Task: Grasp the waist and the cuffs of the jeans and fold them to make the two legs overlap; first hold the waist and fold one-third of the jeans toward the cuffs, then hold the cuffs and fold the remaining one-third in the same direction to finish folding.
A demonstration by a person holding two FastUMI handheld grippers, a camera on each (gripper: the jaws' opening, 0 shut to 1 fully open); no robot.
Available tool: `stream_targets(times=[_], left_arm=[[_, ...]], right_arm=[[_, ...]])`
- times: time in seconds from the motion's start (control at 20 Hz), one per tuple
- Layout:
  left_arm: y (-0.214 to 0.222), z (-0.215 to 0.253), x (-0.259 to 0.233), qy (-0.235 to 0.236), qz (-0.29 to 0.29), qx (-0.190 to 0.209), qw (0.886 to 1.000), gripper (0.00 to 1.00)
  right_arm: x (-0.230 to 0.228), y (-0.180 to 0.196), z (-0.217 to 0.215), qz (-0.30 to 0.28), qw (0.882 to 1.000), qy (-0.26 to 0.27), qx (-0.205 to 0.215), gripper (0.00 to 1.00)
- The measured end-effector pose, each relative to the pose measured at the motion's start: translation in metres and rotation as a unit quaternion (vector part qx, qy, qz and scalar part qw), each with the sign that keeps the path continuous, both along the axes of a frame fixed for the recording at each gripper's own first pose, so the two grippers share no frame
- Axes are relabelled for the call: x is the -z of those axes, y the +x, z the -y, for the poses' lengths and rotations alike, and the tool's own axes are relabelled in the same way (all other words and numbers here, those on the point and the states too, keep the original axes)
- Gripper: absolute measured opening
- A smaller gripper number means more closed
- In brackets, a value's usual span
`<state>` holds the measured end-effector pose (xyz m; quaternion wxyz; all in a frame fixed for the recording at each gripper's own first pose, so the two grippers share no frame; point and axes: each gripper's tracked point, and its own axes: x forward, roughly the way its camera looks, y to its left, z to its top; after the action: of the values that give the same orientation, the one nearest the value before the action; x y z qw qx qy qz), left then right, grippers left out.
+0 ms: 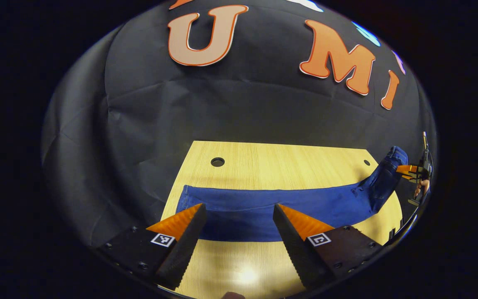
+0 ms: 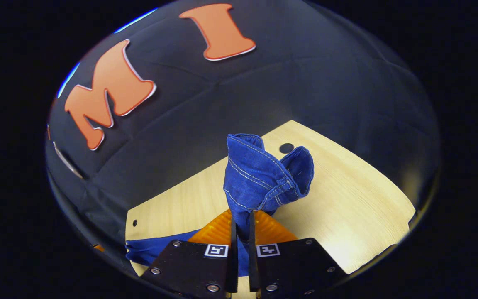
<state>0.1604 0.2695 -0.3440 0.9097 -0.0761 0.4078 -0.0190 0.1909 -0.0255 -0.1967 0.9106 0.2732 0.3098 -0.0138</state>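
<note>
My right gripper (image 2: pixel 241 226) is clamped on a bunched end of the jeans (image 2: pixel 264 176), both fingers pressing the denim so that a twist of stitched fabric stands up just past the tips. This looks like the waist end, though the bunching makes that uncertain. It is lifted off the wooden table (image 2: pixel 347 199).

My left gripper (image 1: pixel 239 216) is spread wide and holds nothing. It hovers just above the near edge of the jeans (image 1: pixel 264 203), with one finger on either side of a flat stretch of leg.

The jeans lie as one long blue band across the table (image 1: pixel 272 162), running side to side in front of my left gripper, then rising at the far right to where the right gripper (image 1: pixel 409 170) holds them. The band looks narrow, so I judge the legs already overlap. The lifted end would travel along that axis toward my left gripper, which is nearer the flat end.
</note>
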Motion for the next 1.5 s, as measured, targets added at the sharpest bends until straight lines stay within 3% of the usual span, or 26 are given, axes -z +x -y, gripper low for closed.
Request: stream_targets(times=[0.55, 0.8, 0.95, 1.0, 1.2, 1.25, 1.3, 1.35, 1.45, 1.5], left_arm=[[-0.016, -0.039, 0.037, -0.043, -0.036, -0.064, 0.996, 0.99], [-0.024, -0.06, 0.059, -0.057, -0.061, -0.089, 0.993, 0.98], [-0.026, -0.067, 0.076, -0.073, -0.08, -0.099, 0.989, 0.98], [-0.029, -0.071, 0.087, -0.081, -0.088, -0.104, 0.987, 0.98], [-0.036, -0.082, 0.122, -0.134, -0.124, -0.129, 0.975, 0.99], [-0.038, -0.086, 0.129, -0.148, -0.133, -0.138, 0.97, 0.99], [-0.04, -0.087, 0.137, -0.166, -0.14, -0.145, 0.965, 0.98], [-0.042, -0.09, 0.143, -0.182, -0.148, -0.155, 0.96, 0.98], [-0.045, -0.099, 0.156, -0.219, -0.166, -0.181, 0.944, 0.98], [-0.049, -0.101, 0.163, -0.241, -0.175, -0.193, 0.935, 0.98]], right_arm=[[-0.012, 0.015, -0.155, 0.028, 0.988, -0.045, -0.145, 0.11], [-0.006, 0.016, -0.204, 0.016, 0.982, -0.08, -0.17, 0.1], [-0.005, 0.003, -0.239, 0.014, 0.978, -0.043, -0.202, 0.21], [-0.004, -0.003, -0.254, 0.014, 0.976, -0.033, -0.213, 0.31], [-0.013, -0.012, -0.281, 0.025, 0.973, -0.028, -0.23, 0.34], [-0.014, -0.012, -0.28, 0.03, 0.972, -0.038, -0.23, 0.4], [-0.02, -0.013, -0.278, 0.035, 0.972, -0.044, -0.227, 0.54], [-0.026, -0.013, -0.275, 0.042, 0.973, -0.048, -0.221, 0.54], [-0.037, -0.012, -0.262, 0.056, 0.975, -0.061, -0.205, 0.64], [-0.042, -0.012, -0.254, 0.062, 0.976, -0.071, -0.196, 0.74]])
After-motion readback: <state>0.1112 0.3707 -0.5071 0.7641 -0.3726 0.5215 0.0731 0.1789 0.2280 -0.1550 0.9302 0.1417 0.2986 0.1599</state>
